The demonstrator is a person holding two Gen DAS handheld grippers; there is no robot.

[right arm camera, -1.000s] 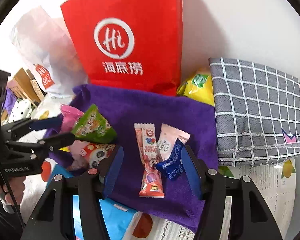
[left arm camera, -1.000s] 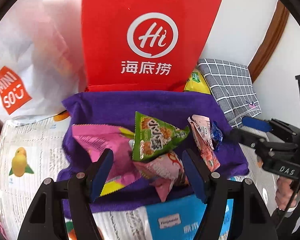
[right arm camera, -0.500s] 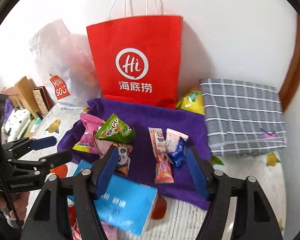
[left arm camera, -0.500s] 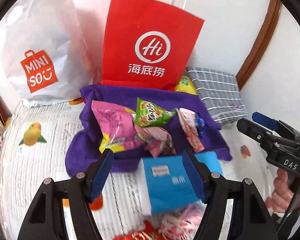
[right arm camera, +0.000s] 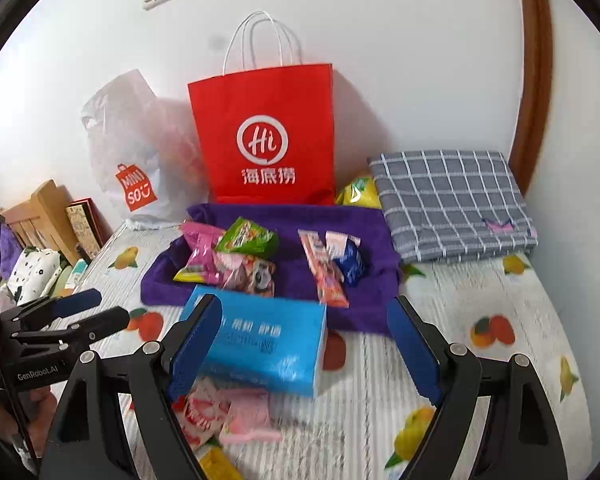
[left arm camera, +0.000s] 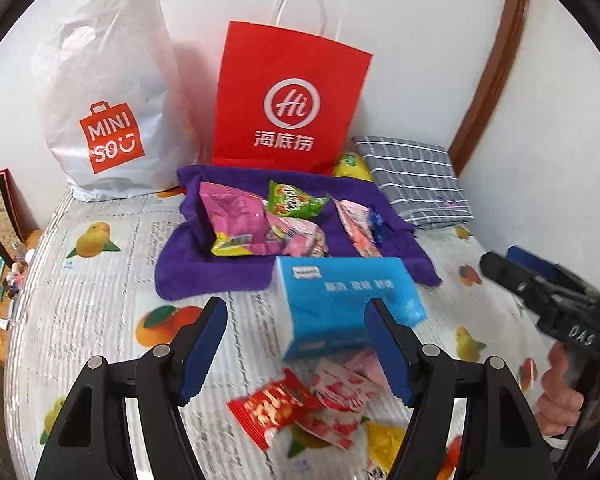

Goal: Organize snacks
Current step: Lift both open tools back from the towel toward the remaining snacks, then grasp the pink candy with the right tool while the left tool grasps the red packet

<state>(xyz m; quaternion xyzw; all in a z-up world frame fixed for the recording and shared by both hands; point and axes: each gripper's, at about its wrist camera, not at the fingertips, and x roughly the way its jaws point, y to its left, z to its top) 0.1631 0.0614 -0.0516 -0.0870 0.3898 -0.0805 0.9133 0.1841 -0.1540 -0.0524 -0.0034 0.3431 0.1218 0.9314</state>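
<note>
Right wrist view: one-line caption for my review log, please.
Open right claw over a blue tissue pack, snacks sorted on a purple towel before a red paper bag.

A red paper bag (left arm camera: 290, 96) and a white plastic bag (left arm camera: 108, 92) stood against the wall behind a purple towel (left arm camera: 204, 276), with a folded grey checked cloth (right arm camera: 452, 204) beside them and a blue tissue pack (right arm camera: 268, 344) nearer on the fruit-printed bed cover (left arm camera: 92, 280).

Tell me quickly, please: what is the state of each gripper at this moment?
Left gripper: jaws open, holding nothing.
Right gripper: jaws open, have just been opening wider, nothing held; the blue tissue pack lies on the bed below.
</note>
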